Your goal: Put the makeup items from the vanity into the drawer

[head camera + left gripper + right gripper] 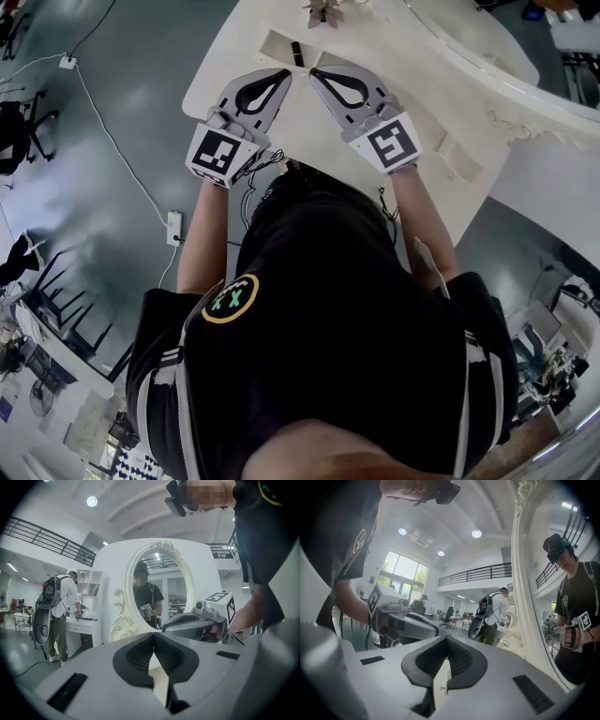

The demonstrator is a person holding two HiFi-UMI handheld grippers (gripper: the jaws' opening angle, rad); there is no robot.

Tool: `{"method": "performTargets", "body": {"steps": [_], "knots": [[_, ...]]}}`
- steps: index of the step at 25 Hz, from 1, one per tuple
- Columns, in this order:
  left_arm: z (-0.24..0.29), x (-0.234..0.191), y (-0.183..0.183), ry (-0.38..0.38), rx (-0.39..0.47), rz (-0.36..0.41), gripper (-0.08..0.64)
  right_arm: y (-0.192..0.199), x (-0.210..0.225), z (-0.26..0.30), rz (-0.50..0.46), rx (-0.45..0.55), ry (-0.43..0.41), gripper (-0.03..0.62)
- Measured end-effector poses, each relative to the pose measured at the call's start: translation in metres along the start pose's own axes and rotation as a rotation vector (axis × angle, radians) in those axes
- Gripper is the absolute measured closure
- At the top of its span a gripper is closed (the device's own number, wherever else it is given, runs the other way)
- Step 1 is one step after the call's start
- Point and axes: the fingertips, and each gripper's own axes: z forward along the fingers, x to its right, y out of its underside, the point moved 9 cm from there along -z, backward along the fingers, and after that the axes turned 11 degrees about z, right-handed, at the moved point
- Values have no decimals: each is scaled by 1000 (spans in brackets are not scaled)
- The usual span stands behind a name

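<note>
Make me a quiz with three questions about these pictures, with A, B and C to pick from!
1. Where are the left gripper and the right gripper?
A) over the white vanity
B) lying on the floor
C) inside a bag

2. What colour is the mirror frame?
A) red
B) creamy white
C) black

3. How are the right gripper's jaws?
A) wide open
B) shut on a brush
C) shut, with nothing between them

Answers:
1 A, because the head view shows both grippers above the vanity top.
2 B, because the carved frame looks creamy white in the left gripper view.
3 C, because the right gripper view shows the jaws together and empty.
</note>
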Motion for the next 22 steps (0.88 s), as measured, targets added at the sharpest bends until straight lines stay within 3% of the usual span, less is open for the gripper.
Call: {"method": "performTargets", "body": {"steps": [22], "knots": [[6,11,-7,2,-3,12,538,-1,4,-14,64,67,6,574]]}}
